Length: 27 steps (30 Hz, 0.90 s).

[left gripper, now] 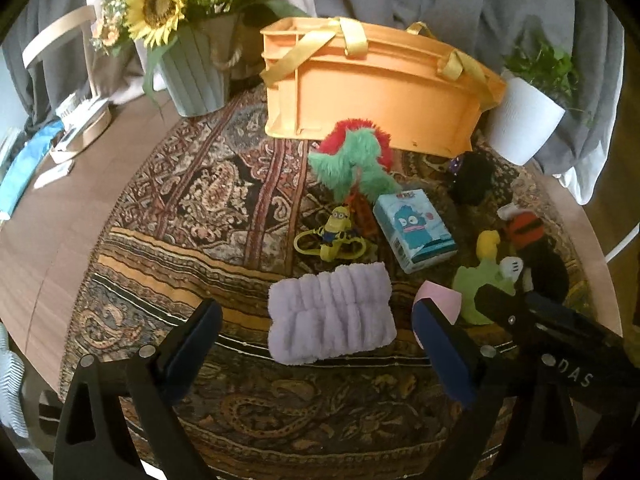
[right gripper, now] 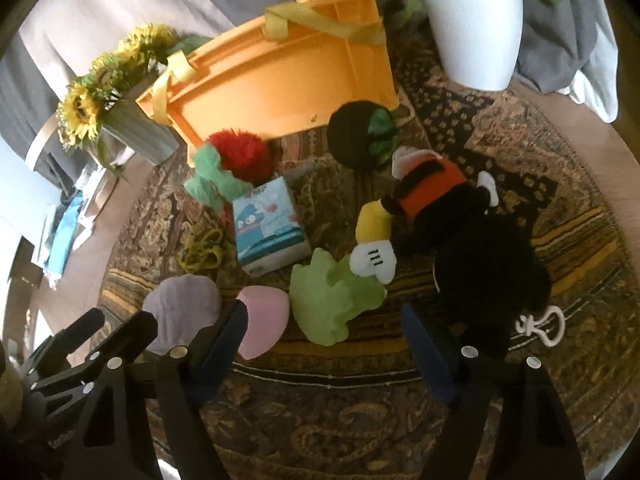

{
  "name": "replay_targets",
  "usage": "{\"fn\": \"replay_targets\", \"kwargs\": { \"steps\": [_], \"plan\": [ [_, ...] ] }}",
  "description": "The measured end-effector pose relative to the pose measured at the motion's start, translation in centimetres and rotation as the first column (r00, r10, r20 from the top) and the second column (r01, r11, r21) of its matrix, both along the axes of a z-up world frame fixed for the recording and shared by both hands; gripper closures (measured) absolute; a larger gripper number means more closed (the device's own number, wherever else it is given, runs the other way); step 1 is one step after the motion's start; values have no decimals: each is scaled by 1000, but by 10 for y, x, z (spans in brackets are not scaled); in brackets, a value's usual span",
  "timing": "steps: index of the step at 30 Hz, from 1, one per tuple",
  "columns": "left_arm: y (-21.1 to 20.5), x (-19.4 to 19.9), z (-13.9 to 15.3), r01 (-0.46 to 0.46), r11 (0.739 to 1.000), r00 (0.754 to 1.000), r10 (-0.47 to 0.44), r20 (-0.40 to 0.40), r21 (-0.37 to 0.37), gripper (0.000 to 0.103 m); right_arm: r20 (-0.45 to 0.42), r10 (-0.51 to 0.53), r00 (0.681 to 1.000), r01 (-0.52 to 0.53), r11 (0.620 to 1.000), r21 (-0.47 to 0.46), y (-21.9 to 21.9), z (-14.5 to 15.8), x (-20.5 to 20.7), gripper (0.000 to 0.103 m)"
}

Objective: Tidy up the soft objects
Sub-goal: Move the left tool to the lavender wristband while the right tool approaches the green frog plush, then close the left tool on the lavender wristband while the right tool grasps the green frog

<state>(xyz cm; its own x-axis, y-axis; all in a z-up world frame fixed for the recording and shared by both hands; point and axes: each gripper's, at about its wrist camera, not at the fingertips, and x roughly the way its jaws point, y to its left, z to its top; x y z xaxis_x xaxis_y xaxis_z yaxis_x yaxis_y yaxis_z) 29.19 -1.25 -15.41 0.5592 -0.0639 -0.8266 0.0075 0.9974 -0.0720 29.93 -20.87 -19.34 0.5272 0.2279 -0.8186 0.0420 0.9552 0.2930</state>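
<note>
Soft things lie scattered over the patterned cloth (left gripper: 168, 208), none of them yet in the orange bin (left gripper: 380, 92) that stands at the back with its yellow straps loose over the rim. Nearest the left gripper (left gripper: 316, 320) is the lilac fluffy band (left gripper: 330, 314), lying flat on the cloth between its fingers, which stand wide apart and touch nothing. The right gripper (right gripper: 324, 320) has its fingers apart too, with the light green plush (right gripper: 332, 296) lying ahead between them and not pressed by either pad. A pink pad (right gripper: 264, 322) sits just beside the right gripper's left finger. The black mouse doll (right gripper: 472, 240) in its orange top lies to the right, and a dark ball with green leaves (right gripper: 364, 136), perhaps a plush fruit, rests near the bin. The red and green furry toy (left gripper: 356, 152) lies against the bin's front wall. A blue tissue pack (left gripper: 414, 232) and a yellow figure keyring (left gripper: 336, 232) sit in the middle and look hard rather than soft. Sorting appears barely begun: every soft piece remains to be gathered. A sunflower pot (left gripper: 192, 76) and a white planter (left gripper: 524, 120) flank the bin.
</note>
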Motion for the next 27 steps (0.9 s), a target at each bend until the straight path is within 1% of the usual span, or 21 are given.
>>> {"fn": "replay_targets", "kwargs": {
  "steps": [5,8,10,13,15,18,20,22,24,25,27],
  "plan": [
    [-3,9,-11,-5,1000,999,4,-34,-9,7,-5,8,1000,-8,1000,4,-4,-8,10,29],
    [-5,14,-17,-6,1000,998,5,-58,-26,9,-11,-8,1000,8,1000,20,-10,-12,16,33],
    [-6,17,-21,-8,999,997,6,-73,-38,13,-18,-10,1000,11,999,38,-12,-16,20,34],
    [-7,19,-26,-10,999,996,6,-89,-43,16,-31,-7,999,8,998,54,-12,-22,23,38],
    [-5,21,-30,-15,999,994,11,-105,-44,22,-38,-4,999,5,999,50,-10,-25,24,38],
    [-3,23,-37,-20,998,991,12,-134,-58,27,-27,-3,1000,4,999,39,-9,-26,25,38],
    [-4,22,-39,-17,998,990,7,-140,-67,31,-23,-4,1000,5,999,35,-9,-26,24,43],
    [-4,21,-40,-13,998,991,5,-133,-59,34,-16,-3,1000,3,1000,11,-8,-27,23,43],
    [-4,20,-39,-9,998,992,2,-124,-57,42,-3,3,1000,-3,1000,1,-7,-27,22,44],
    [-4,20,-39,-8,998,993,1,-120,-54,43,1,3,1000,-3,1000,-3,-7,-27,21,44],
    [-4,18,-36,-2,999,994,-3,-106,-51,55,9,8,1000,-8,1000,-14,-6,-27,21,45]
  ]
}}
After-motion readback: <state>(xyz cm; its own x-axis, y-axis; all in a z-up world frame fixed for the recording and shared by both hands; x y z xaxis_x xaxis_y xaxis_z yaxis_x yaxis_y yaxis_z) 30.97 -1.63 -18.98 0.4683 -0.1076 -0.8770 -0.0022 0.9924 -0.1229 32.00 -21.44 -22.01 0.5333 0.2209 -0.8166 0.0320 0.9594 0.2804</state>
